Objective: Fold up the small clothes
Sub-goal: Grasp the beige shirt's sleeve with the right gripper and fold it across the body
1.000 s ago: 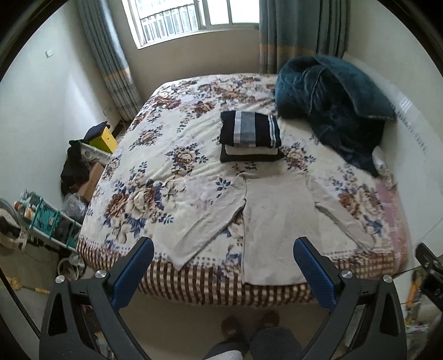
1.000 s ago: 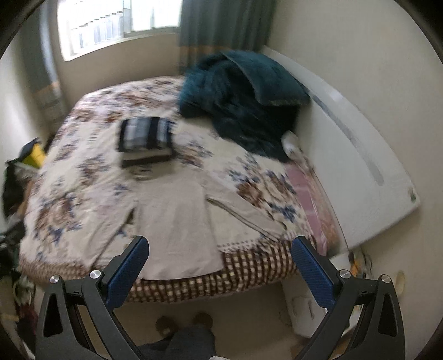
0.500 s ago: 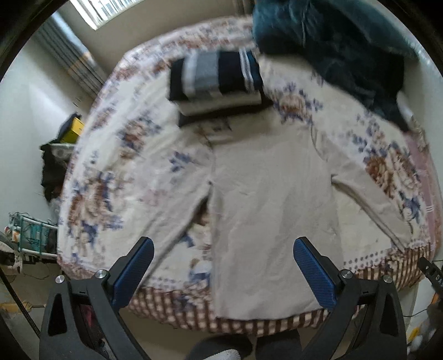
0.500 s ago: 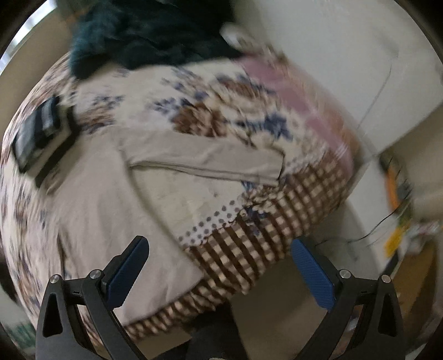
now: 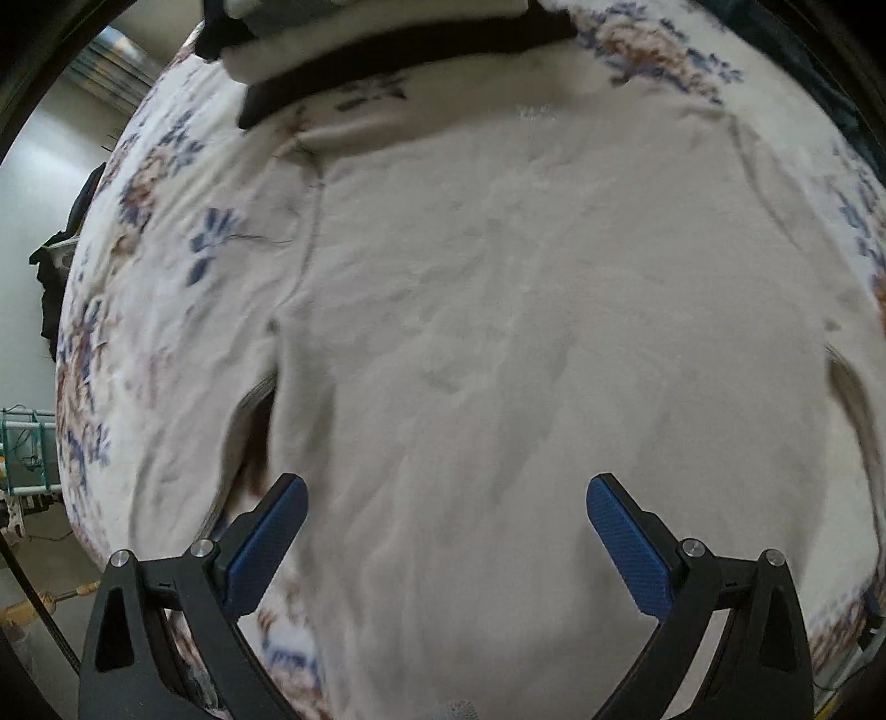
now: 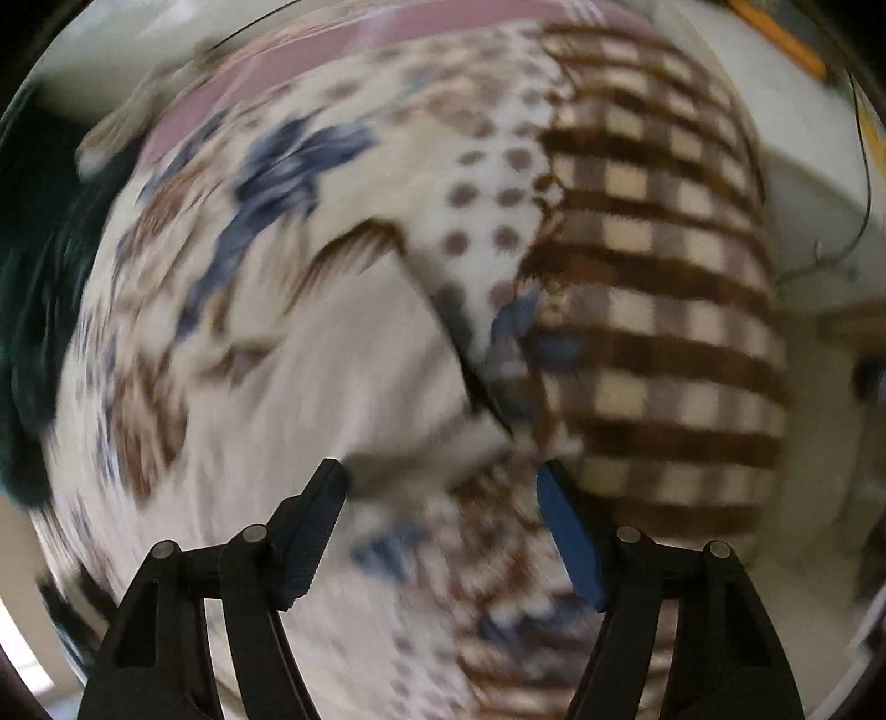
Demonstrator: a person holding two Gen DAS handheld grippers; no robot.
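Note:
A beige long-sleeved top (image 5: 498, 332) lies flat on the floral bedspread (image 5: 166, 232), collar toward the far side. My left gripper (image 5: 446, 501) is open and hovers low over the top's body, nothing between its fingers. In the blurred right wrist view, the end of the top's right sleeve (image 6: 354, 387) lies near the bed's checked edge (image 6: 664, 277). My right gripper (image 6: 443, 487) is open, close above the sleeve cuff.
A stack of folded clothes (image 5: 387, 50), with a dark garment at the bottom, sits just beyond the top's collar. A teal blanket (image 6: 33, 277) lies at the left. The floor and a cable (image 6: 830, 232) show past the bed edge.
Both grippers have dropped toward the bed. The left moved in over the top's body; the right swung to the right sleeve's end near the bed edge. Both stay open.

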